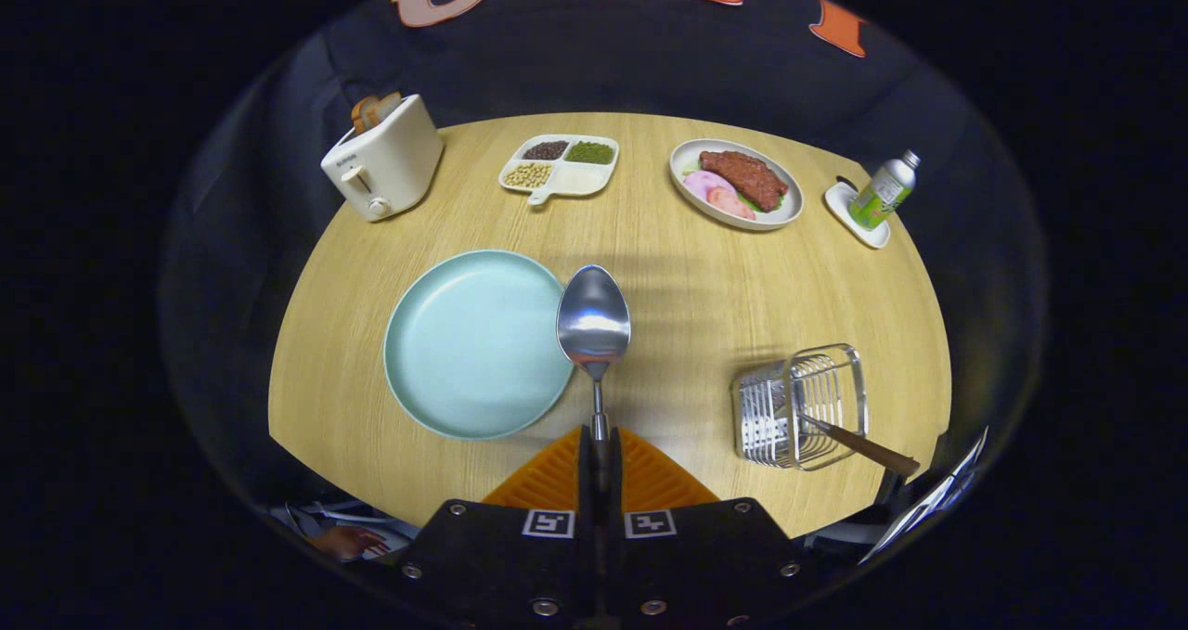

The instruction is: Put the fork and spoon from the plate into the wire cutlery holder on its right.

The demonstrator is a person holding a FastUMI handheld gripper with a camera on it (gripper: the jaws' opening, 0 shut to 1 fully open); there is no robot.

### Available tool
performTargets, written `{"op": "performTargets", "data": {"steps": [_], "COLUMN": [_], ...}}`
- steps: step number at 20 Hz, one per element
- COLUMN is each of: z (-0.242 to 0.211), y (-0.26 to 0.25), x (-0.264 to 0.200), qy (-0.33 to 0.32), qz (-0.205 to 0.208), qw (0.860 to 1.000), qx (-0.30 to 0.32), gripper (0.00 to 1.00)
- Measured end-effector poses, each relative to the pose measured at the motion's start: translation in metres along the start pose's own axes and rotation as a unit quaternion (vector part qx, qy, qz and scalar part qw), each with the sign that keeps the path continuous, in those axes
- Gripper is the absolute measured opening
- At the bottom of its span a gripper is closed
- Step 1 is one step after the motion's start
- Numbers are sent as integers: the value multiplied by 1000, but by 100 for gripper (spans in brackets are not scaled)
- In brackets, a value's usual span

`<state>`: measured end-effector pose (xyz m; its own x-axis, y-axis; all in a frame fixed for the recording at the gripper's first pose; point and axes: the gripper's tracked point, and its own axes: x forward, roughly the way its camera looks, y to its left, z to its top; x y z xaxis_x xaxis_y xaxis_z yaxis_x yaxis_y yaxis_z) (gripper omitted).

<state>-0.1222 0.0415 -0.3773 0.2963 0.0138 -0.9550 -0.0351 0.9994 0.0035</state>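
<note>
Now, gripper point(600, 444): fingers pinch the spoon point(594, 319) handle
Table point(687, 277): round, pale wood
Plate point(473, 342): light blue
Holder point(800, 405): holds a brown-handled utensil point(858, 444)

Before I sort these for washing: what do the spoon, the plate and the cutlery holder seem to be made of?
Spoon, clamped in the shut tool: polished metal, mirror-bright bowl. Plate: pale blue, smooth satin sheen, ceramic or melamine. Cutlery holder: shiny metal wire, a wooden-looking handle leaning out.
</note>
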Motion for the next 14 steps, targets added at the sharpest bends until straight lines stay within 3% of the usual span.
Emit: {"op": "performTargets", "data": {"steps": [9,14], "z": [-26,-47], "y": [-81,-120], "x": [-23,-22], "qy": [16,59], "qz": [-28,-52], "qw": [998,996], "qx": [61,35], "gripper": [5,5]}}
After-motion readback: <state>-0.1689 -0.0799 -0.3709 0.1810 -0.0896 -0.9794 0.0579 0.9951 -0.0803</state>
